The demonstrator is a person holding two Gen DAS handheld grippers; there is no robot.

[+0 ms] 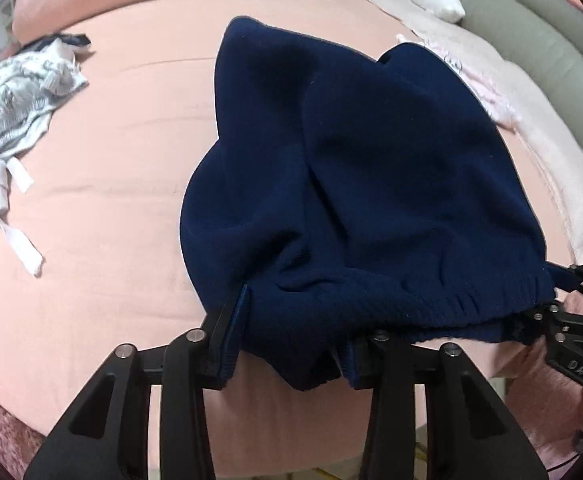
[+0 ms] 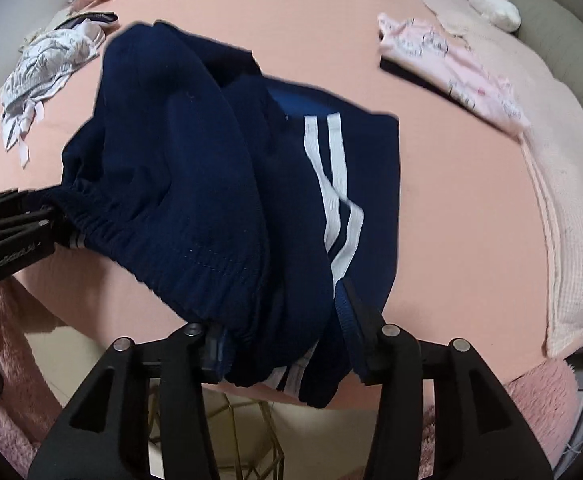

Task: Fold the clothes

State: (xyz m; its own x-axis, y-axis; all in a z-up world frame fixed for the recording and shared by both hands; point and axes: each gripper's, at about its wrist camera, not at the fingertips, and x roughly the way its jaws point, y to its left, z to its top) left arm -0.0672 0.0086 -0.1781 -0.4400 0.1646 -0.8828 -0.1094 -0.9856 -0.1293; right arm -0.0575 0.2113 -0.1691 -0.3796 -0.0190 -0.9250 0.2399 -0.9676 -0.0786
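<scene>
A bed covered by a salmon-pink sheet (image 1: 103, 168) carries everything in view. Most of its middle and near edge is taken up by a pair of navy knit trousers with two white side stripes (image 2: 195, 184), spread with the elastic waistband hanging at the near edge, presumably so the garment can be straightened before a fold is made. A crumpled grey-and-white garment with white ties (image 1: 15, 108) is seen toward the far left corner, and a folded pale pink printed garment (image 2: 451, 68) lies toward the right edge, well apart from the trousers; it is judged to be finished work set aside.

The waistband is held at both ends. The left claw (image 1: 287, 344) is seen with navy cloth bunched between its fingers, and appears clamped on the waistband's left end. The right claw (image 2: 283, 344) has the striped end of the waistband between its fingers; the jaws stand fairly wide, and whether they press the cloth cannot be told.
</scene>
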